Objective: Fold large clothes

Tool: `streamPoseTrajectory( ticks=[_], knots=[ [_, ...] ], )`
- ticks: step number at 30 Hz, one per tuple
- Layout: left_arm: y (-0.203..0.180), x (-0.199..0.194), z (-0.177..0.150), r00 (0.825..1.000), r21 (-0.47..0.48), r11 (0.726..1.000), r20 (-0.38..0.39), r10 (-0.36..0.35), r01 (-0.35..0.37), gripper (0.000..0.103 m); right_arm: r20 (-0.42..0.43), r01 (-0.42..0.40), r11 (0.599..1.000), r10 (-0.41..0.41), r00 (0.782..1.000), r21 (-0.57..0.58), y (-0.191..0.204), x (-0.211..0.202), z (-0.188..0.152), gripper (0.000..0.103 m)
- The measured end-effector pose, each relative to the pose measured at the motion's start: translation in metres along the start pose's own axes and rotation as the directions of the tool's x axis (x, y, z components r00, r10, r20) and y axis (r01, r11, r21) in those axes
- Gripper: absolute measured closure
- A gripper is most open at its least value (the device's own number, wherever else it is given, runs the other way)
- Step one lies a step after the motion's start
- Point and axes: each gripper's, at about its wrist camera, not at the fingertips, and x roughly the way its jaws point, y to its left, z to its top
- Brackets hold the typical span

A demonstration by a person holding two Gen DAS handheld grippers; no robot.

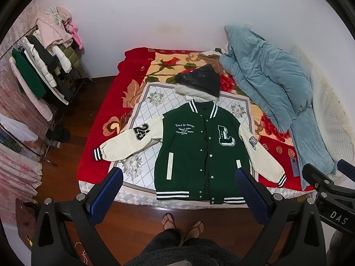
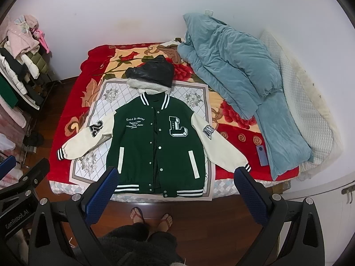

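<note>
A green varsity jacket (image 1: 199,150) with cream sleeves lies face up and spread flat on a white quilted mat (image 1: 146,110) at the near edge of the bed; it also shows in the right wrist view (image 2: 155,146). Both sleeves stretch out to the sides. My left gripper (image 1: 178,177) is open and empty, held above the floor in front of the jacket's hem. My right gripper (image 2: 175,176) is open and empty at the same height. Neither touches the jacket.
A black fleece-lined garment (image 1: 199,84) lies beyond the jacket's collar. A blue duvet (image 1: 266,82) is heaped on the right of the bed, with a phone (image 2: 261,155) beside it. A loaded clothes rack (image 1: 44,71) stands left. The person's feet (image 1: 182,223) stand on the wooden floor.
</note>
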Motion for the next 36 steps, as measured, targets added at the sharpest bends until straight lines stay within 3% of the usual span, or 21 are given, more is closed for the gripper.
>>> streamPoseTrajectory(
  ticks=[36],
  knots=[
    [-0.001, -0.003, -0.004, 1.000, 0.000, 1.000, 0.008, -0.003, 0.003, 0.000, -0.001, -0.002, 1.000, 0.002, 1.000, -0.004, 0.018, -0.014, 0.001, 0.000]
  ],
)
